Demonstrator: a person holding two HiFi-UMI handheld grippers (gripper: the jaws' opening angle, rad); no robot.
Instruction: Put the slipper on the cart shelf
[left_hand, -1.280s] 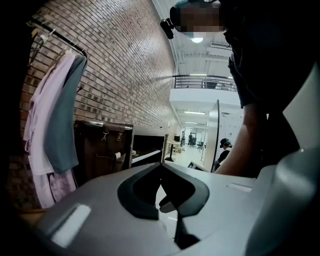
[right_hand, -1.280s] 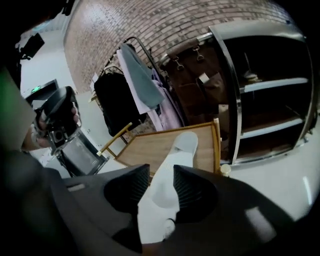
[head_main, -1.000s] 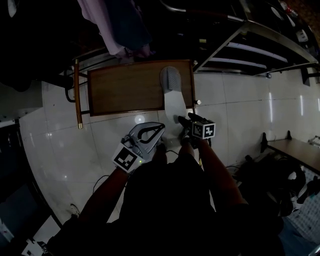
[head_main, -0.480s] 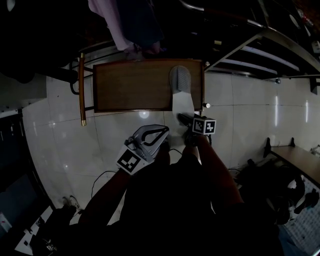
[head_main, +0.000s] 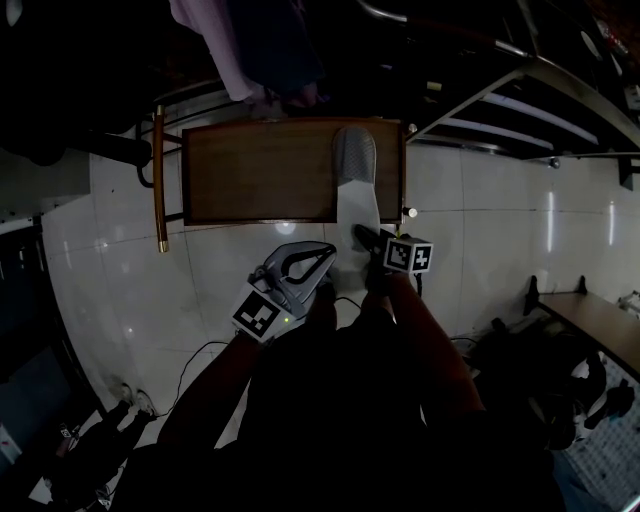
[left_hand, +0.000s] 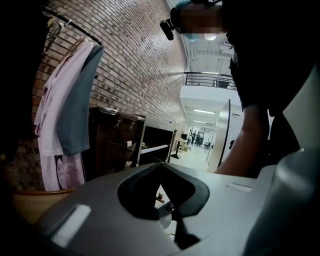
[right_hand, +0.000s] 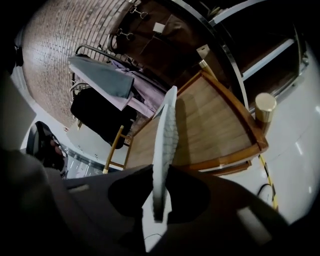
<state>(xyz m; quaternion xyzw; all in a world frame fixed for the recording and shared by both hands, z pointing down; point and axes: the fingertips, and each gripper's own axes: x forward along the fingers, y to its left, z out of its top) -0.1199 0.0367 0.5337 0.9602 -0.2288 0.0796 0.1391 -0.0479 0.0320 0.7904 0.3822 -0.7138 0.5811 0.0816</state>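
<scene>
while the right gripper (head_main: 362, 237) holds its jaws clamped on the heel end of the slipper (head_main: 355, 185), the sole stands on edge between them. the toe end reaches over the far right part of the wooden desk (head_main: 260, 170); contact between slipper (right_hand: 165, 145) and desk (right_hand: 210, 120) cannot be determined. the heel end projects past the near rim, above the tiled floor (head_main: 480, 220). a gold-coloured post cap (right_hand: 265, 105) stands at the near right corner of the desk. the left gripper (head_main: 325, 252) hangs just left of the right gripper (right_hand: 159, 200), jaws together with nothing between them. garments (left_hand: 70, 105) hang beyond the far rim.
</scene>
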